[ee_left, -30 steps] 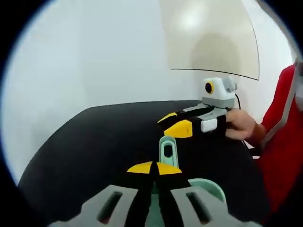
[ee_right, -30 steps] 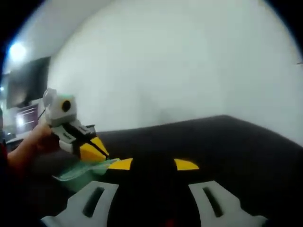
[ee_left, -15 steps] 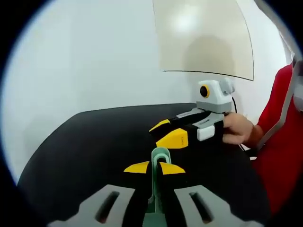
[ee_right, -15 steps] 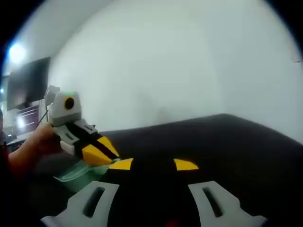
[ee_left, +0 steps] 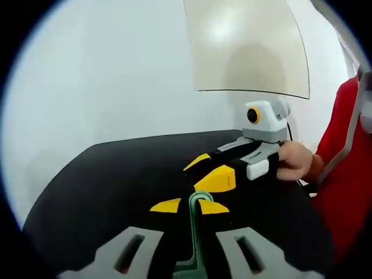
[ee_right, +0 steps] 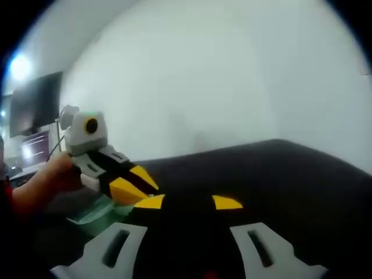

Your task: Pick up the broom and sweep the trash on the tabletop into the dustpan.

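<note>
Left gripper view: left tool (ee_left: 189, 206) has its jaws nearly together on a thin pale-green handle (ee_left: 195, 232) that rises between them, looped end just past the yellow tips. Can't tell if it's the broom's or the dustpan's; from the wide green part seen in the other view, prob. the dustpan. Looks like light, stiff moulded plastic, smooth so a bit slippery; best held mid-handle, square between the jaws so it can't twist. Right tool (ee_left: 218, 171) comes in from the right, held by a hand (ee_left: 293, 160), jaws apart w/ nothing between them, tips just above and beyond the handle's loop, close but whether touching can't tell. Black tabletop (ee_left: 104, 180) underneath; no trash visible here.

Right gripper view: right tool (ee_right: 185, 202) w/ jaws wide apart, empty, over the tabletop (ee_right: 290, 174). Left tool (ee_right: 133, 186) enters from the left in a hand (ee_right: 49, 180); below it a flat pale-green piece (ee_right: 93, 212), blurred, lying low near the tabletop, left of the right tool's jaws and apart from them. Broom not identifiable; sweeping not yet begun, I'd judge.
</note>
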A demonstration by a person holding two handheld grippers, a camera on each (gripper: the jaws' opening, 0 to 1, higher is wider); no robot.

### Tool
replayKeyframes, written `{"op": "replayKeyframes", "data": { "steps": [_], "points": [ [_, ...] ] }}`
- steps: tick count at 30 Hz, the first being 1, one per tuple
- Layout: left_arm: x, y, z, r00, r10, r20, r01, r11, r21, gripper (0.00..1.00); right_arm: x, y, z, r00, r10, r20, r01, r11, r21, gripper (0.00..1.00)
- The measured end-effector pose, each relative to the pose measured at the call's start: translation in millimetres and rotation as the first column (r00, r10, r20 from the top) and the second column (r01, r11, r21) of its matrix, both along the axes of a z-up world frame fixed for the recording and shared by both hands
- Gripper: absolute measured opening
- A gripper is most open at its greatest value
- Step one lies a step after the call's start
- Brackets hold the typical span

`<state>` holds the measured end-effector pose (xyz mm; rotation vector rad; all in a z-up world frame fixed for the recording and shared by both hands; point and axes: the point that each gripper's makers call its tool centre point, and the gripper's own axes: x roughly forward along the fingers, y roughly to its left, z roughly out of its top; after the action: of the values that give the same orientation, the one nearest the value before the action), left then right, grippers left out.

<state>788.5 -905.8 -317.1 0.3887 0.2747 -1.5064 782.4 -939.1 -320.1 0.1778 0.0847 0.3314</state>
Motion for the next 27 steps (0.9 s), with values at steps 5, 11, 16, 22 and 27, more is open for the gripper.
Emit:
{"op": "replayKeyframes", "data": {
  "steps": [5, 11, 16, 22, 27],
  "points": [
    [-3.6, -2, -6.0, 1.0, -0.021, 0.015, 0.021, 0.999, 0.026, 0.07, 0, -1, -0.8, 1.0, -0.001, -0.004, 0.001, 1.0, -0.007, 0.31],
    [-0.8, 19, 9.9, 0.997, 0.015, 0.077, -0.016, 1.0, 0.017, 0.1, -1, -2, 0.2, 1.0, -0.006, 0.001, 0.006, 1.0, 0.009, 0.34],
    [-0.7, 41, 16.5, 0.992, 0.062, 0.109, -0.064, 0.998, 0.009, 0.1, -1, -3, 1.5, 1.0, -0.009, 0.007, 0.009, 1.0, 0.015, 0.34],
    [-5.2, 66, 28.8, 0.99, 0.124, 0.062, -0.119, 0.989, -0.082, 0.1, -1, -3, 3.8, 1.0, -0.01, 0.019, 0.01, 1.0, 0.018, 0.34],
    [-2.1, 89, 32.8, 0.983, 0.184, 0.025, -0.179, 0.974, -0.138, 0.12, -2, -3, 6.6, 0.999, -0.015, 0.038, 0.014, 1.0, 0.014, 0.34]
  ]
}}
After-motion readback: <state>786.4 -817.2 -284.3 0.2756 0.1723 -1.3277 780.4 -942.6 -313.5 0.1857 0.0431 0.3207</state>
